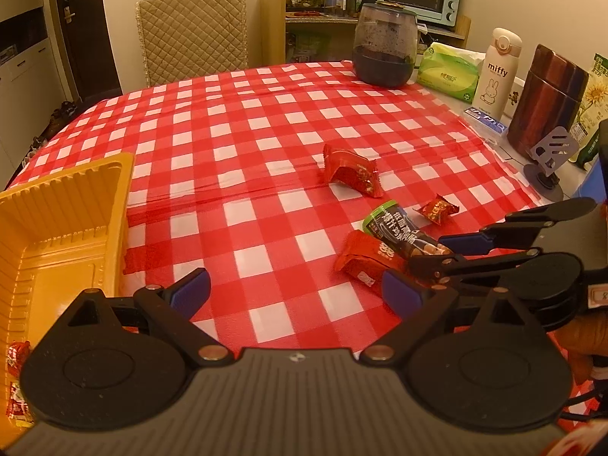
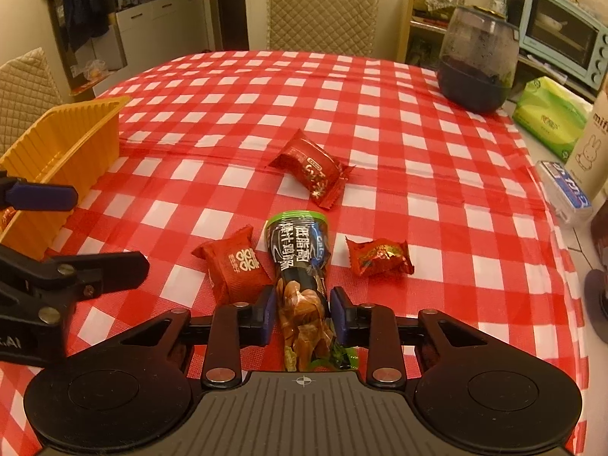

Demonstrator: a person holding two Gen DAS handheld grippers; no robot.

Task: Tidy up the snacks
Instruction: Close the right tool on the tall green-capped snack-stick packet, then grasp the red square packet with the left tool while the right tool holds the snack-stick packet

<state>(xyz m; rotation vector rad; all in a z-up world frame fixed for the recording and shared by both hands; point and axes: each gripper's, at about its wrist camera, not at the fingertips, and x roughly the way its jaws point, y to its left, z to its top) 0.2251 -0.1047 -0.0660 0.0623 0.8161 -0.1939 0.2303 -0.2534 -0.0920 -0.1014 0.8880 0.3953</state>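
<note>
A long green-and-black snack pack [image 2: 300, 250] lies on the red checked tablecloth, and my right gripper [image 2: 302, 311] is shut on its near, clear end. From the left wrist view the same right gripper [image 1: 444, 254] comes in from the right onto that pack [image 1: 395, 228]. A red packet with white letters [image 2: 235, 266] touches the pack's left side. A small red candy [image 2: 378, 256] lies to its right, and a larger red packet [image 2: 309, 165] lies further back. My left gripper [image 1: 296, 292] is open over bare cloth beside the yellow tray [image 1: 76, 205], which holds red packets [image 1: 17, 353].
Along the table's right side stand a dark glass jar [image 1: 383, 49], a green tissue pack [image 1: 448, 72], a white miffy bottle [image 1: 494, 72], a brown canister [image 1: 543, 102], a grey phone stand [image 1: 551, 155] and a small blue box [image 1: 486, 121]. A quilted chair [image 1: 193, 30] stands behind the table.
</note>
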